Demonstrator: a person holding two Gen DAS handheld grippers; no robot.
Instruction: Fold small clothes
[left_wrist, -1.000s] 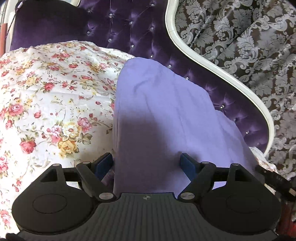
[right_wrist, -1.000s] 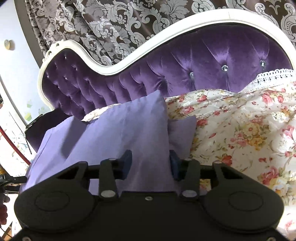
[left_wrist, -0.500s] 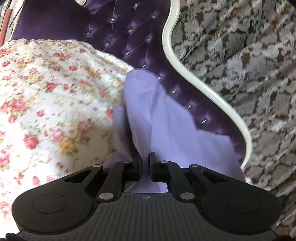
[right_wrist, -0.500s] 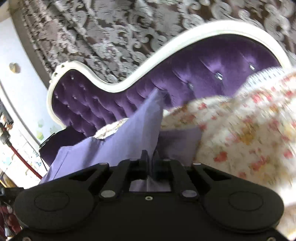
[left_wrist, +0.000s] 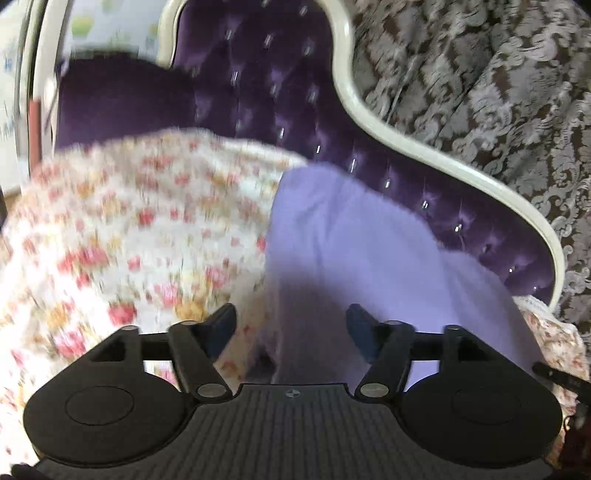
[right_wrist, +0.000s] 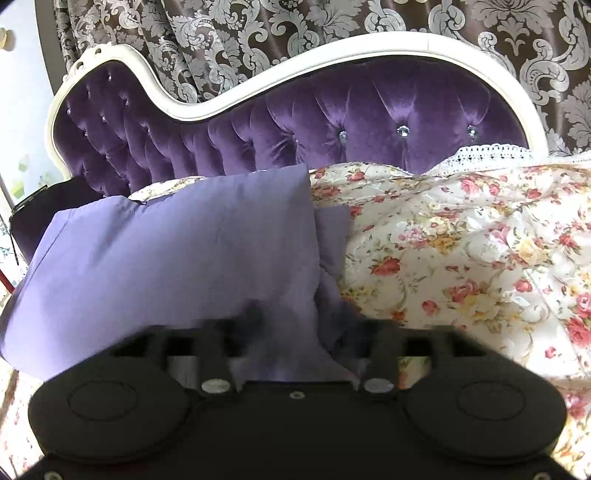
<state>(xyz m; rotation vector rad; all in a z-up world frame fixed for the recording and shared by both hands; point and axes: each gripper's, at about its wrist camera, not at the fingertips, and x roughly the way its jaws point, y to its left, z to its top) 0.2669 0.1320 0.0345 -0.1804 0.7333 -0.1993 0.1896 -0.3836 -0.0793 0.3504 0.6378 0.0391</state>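
A lavender cloth (left_wrist: 362, 258) lies folded on the floral bedspread (left_wrist: 129, 229), near the purple headboard. My left gripper (left_wrist: 291, 325) is open over the cloth's near left edge, holding nothing. In the right wrist view the same cloth (right_wrist: 177, 251) lies flat with a second layer showing at its right side. My right gripper (right_wrist: 303, 328) is open above the cloth's near edge, its fingers blurred by motion.
A tufted purple headboard (right_wrist: 332, 122) with a white frame runs behind the bed. A patterned brown curtain (left_wrist: 498, 81) hangs behind it. A dark purple cushion (left_wrist: 122, 99) stands at the far left. Lace trim (right_wrist: 491, 153) edges the bedspread.
Both grippers were open a second ago, shut on the cloth and lifted it half a second ago, and are now open again. The cloth lies back on the bed.
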